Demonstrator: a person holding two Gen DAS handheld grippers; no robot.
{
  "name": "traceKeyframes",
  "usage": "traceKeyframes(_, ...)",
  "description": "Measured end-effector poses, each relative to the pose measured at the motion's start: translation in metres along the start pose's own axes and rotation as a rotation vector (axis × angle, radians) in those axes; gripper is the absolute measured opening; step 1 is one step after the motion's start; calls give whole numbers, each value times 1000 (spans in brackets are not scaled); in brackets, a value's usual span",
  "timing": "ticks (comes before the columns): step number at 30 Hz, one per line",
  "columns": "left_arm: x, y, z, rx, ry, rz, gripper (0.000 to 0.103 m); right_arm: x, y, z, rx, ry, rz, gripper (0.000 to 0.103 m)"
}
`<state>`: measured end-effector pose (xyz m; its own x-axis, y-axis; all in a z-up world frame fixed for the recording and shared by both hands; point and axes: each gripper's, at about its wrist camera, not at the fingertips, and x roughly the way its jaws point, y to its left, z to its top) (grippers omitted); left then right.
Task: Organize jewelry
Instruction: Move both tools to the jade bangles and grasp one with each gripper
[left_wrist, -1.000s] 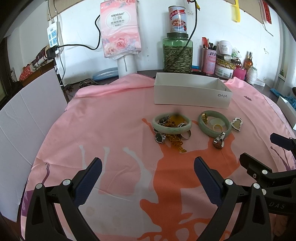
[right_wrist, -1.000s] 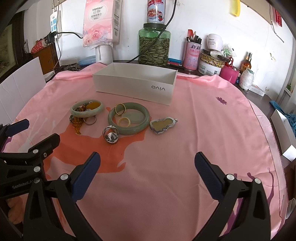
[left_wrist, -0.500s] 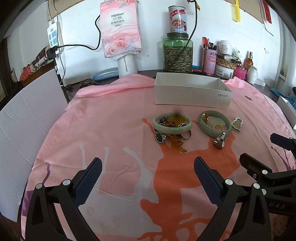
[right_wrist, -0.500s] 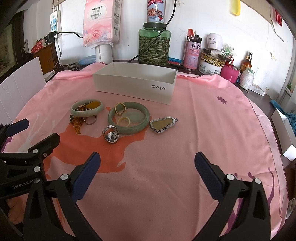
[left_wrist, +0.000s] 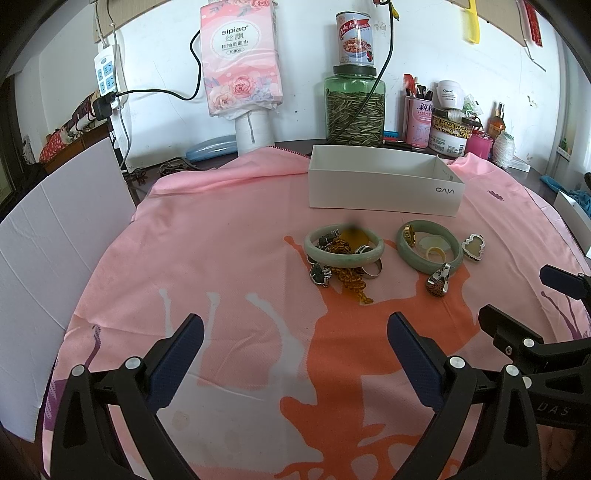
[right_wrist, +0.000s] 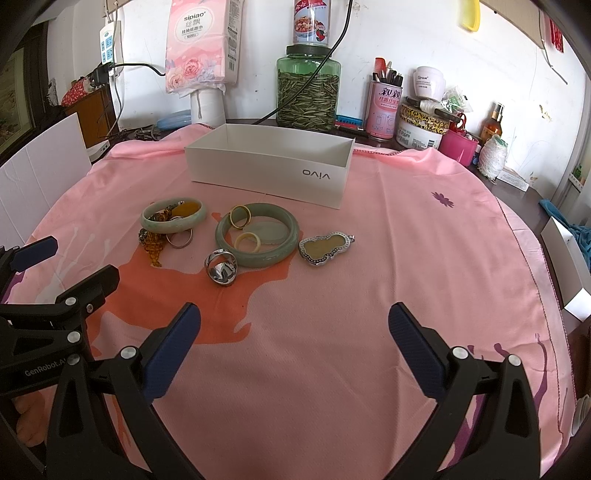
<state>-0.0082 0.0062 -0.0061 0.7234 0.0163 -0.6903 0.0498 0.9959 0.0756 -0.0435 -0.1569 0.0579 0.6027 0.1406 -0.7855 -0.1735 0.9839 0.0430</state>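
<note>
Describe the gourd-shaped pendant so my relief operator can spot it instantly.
Find the white box on the pink cloth. In front of it lies the larger green bangle; the gourd-shaped pendant lies flat beside its right edge. It alone has a figure-eight outline, with a silver studded rim around a dull tan centre.

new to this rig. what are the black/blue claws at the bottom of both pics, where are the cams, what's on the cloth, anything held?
No robot here: a person holds a hand-held gripper in each hand, and a fisheye camera on each looks forward along its two fingers. The left view shows the left hand-held gripper; the right view shows the right hand-held gripper. Both are open and hold nothing.

On the pink cloth lie two green bangles, the smaller one over a tangle of amber beads and rings. The larger bangle encircles a gold ring and a pale ring. A silver ring and gourd pendant lie beside it. Behind them stands an open white box.
</note>
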Motion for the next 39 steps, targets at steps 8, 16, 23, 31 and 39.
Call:
traceKeyframes(8, 0, 0, 0, 0, 0, 0, 97, 0, 0, 0, -1, 0, 0, 97)
traceKeyframes(16, 0, 0, 0, 1, 0, 0, 97, 0, 0, 0, -2, 0, -1, 97)
traceKeyframes(23, 2, 3, 0, -8, 6, -27, 97, -1, -1, 0, 1, -7, 6, 97)
traceKeyframes(31, 4, 15, 28, 4, 41, -107, 97, -6, -22, 22, 44, -8, 92, 97)
traceKeyframes(39, 45, -20, 54, 157, 53, -137, 97, 4, -22, 71, 55, -55, 118, 97)
